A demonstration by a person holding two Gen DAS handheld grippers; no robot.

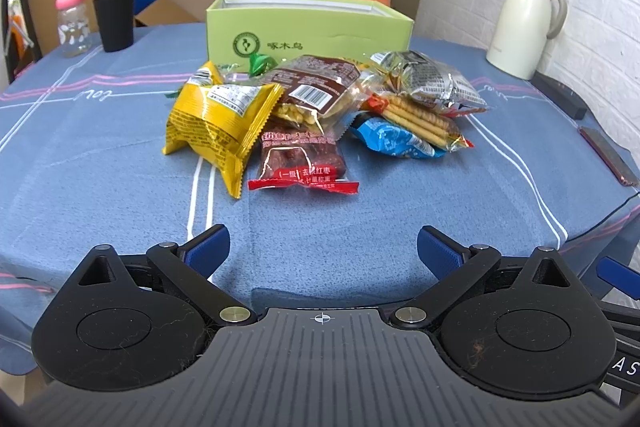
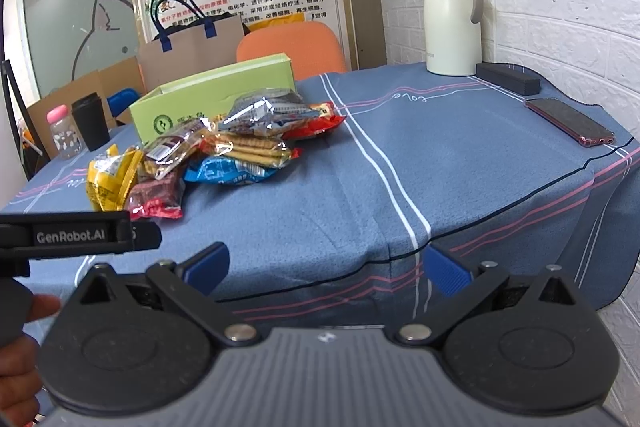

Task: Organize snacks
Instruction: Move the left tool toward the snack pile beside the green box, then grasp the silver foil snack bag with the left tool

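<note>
- Your left gripper (image 1: 323, 247) hangs with its blue-padded jaws spread wide and nothing between them.
- Straight ahead of it lies the heap of crinkly foil and plastic snack packets (image 1: 316, 115) on the blue cloth-covered table (image 1: 100, 163).
- Just beyond the heap stands the open pale-green cardboard box (image 1: 308, 31).
- Your right gripper (image 2: 326, 269) is likewise spread and empty; the heap lies ahead to its left.

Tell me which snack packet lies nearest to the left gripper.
The red date packet; its red-sealed end reaches closest to the left gripper, ahead of the yellow packet.
</note>
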